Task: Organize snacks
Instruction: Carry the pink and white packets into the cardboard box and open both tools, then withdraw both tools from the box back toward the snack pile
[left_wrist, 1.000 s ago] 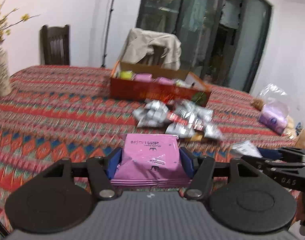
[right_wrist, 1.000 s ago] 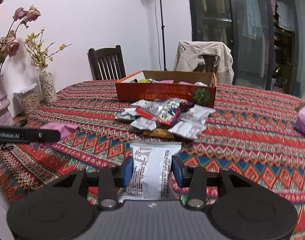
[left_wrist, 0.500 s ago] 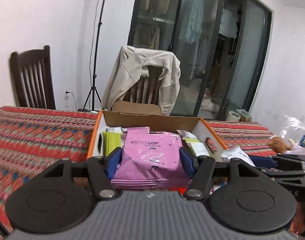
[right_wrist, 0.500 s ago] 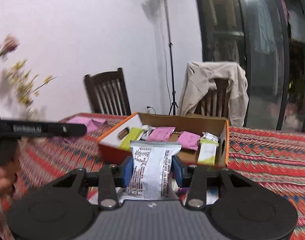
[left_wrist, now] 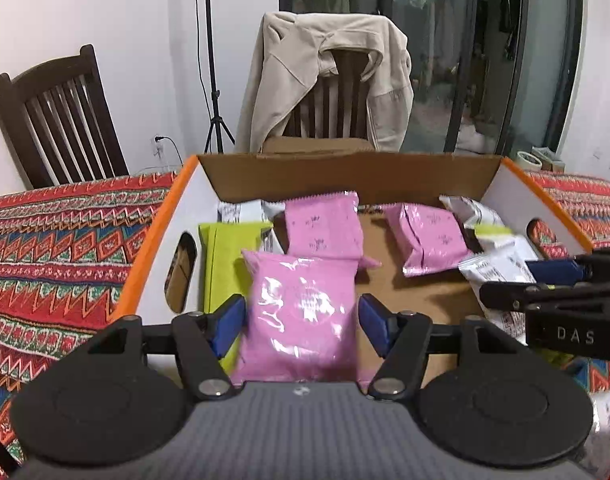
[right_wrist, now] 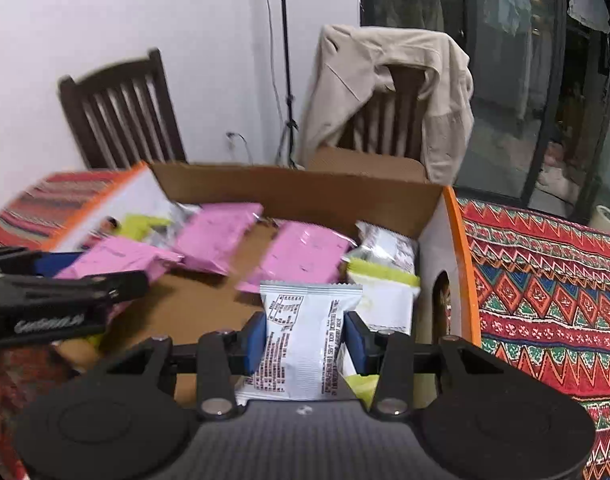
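Drop step. The left gripper (left_wrist: pixel 301 320) fingers have just been opening, pads now clear of the pink packet (left_wrist: pixel 299 312) over the box (left_wrist: pixel 153 240). The right gripper (right_wrist: pixel 305 336) fingers, also easing apart, touch the white packet (right_wrist: pixel 305 332) at the box's right end. Next: release fully, withdraw.

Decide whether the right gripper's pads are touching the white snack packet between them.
Touching. Right wrist view: the right gripper's blue pads press both sides of the white packet, no gap.
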A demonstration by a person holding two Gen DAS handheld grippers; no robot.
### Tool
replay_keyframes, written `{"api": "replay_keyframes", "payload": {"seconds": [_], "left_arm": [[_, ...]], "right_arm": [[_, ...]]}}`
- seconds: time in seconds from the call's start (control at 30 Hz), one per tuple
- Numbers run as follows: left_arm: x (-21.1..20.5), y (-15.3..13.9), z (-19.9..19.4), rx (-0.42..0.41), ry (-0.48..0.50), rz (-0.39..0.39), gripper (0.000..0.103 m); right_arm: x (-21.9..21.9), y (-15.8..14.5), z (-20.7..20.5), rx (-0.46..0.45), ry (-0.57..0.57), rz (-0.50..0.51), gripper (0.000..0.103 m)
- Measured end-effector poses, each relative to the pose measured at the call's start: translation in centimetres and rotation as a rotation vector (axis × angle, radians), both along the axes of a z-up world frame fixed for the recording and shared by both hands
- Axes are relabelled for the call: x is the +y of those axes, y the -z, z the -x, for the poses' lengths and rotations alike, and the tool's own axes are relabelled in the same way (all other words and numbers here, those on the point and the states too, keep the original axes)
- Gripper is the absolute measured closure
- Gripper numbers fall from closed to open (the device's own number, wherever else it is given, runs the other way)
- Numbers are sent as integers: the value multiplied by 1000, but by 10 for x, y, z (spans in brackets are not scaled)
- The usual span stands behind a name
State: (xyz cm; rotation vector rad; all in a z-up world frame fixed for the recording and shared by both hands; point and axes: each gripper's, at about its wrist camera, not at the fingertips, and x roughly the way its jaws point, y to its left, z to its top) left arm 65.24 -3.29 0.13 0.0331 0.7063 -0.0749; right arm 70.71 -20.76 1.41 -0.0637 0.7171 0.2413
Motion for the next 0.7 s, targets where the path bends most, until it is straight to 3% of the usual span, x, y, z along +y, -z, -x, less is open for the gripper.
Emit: {"api": "replay_keyframes", "payload": {"seconds": [0.07, 0.13, 0.27, 0.4, 0.7], "left_arm": [[2, 2, 1, 8, 16, 4, 26], [3, -1, 3, 11, 22, 4, 25], [9, -21, 16, -14, 12, 4, 25], [15, -52, 38, -68, 31, -8, 24], [36, -123, 156, -206, 112, -3, 16]], "right_arm": [[0, 6, 0, 1, -4, -1, 55], [0, 8, 3, -6, -5, 2, 49], [-3, 0, 8, -7, -14, -33, 48], [-10, -29, 28, -66, -8, -27, 47], [-34, -103, 129, -210, -18, 24, 38]]}}
